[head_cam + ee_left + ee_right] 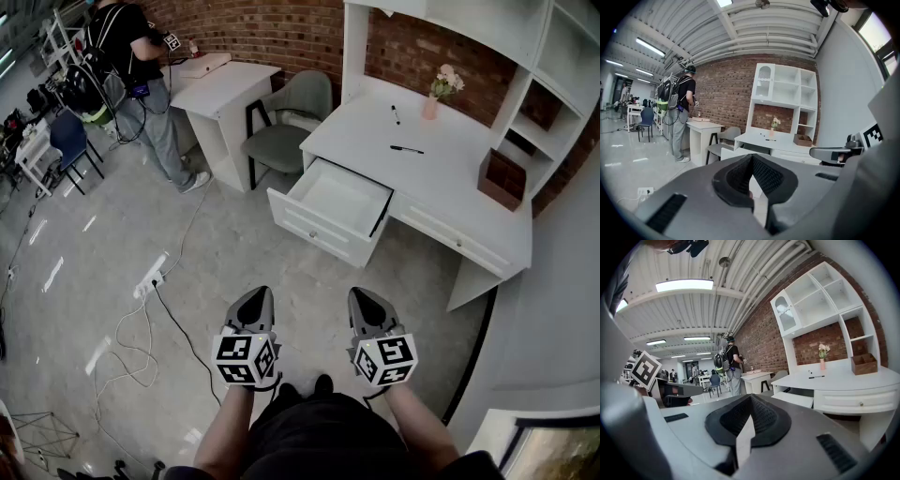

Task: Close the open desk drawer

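Observation:
The white desk (427, 159) stands ahead against the brick wall, and its left drawer (330, 212) is pulled far out and looks empty. Both grippers hang low over the floor, well short of the drawer, with nothing in them. My left gripper (257, 300) is shut, its jaws meeting at the tips. My right gripper (368, 300) is shut in the same way, beside it. In the left gripper view the drawer front (727, 151) shows just past the closed left gripper (751, 157). From the right gripper (750, 397) view the drawer (793, 399) juts out of the desk (843, 380).
A grey-green chair (292, 120) and a small white table (221, 90) stand left of the desk; a person (142, 75) stands beyond them. A power strip (150, 277) with cables lies on the floor at left. On the desk are pens (406, 148), a flower vase (433, 97) and a brown box (501, 178).

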Demonstrator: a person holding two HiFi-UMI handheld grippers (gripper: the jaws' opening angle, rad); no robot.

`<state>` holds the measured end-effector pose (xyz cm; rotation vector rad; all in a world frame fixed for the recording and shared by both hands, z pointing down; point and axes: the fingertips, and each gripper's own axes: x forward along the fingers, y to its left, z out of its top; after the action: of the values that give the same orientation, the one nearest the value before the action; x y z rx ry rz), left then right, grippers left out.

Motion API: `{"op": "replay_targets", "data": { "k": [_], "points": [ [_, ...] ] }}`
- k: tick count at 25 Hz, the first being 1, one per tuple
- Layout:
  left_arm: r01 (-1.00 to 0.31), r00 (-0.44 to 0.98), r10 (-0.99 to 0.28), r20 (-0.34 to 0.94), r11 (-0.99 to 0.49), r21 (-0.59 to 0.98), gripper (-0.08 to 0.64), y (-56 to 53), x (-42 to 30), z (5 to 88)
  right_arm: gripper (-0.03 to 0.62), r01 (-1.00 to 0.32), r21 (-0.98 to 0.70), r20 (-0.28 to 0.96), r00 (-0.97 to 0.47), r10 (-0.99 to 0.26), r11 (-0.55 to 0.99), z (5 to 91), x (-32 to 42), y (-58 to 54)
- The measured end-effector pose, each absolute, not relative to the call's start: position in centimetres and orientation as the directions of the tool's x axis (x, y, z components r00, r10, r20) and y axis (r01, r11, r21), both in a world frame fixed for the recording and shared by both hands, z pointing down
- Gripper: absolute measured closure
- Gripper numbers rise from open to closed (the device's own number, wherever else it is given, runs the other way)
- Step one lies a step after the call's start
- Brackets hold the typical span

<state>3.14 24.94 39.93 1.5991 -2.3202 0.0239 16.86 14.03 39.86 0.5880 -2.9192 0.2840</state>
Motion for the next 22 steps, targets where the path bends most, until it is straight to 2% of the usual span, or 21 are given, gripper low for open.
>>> {"op": "replay_targets", "data": {
  "k": [22],
  "points": [
    [-0.892,-0.362,-0.887,0.287,0.419,0.17,0.551,24.0,3.0,41.1,0.588,-0.433,-0.184,0.223,-0.893,-0.391,0.883,41.9,18.0,11.3]
  ]
}}
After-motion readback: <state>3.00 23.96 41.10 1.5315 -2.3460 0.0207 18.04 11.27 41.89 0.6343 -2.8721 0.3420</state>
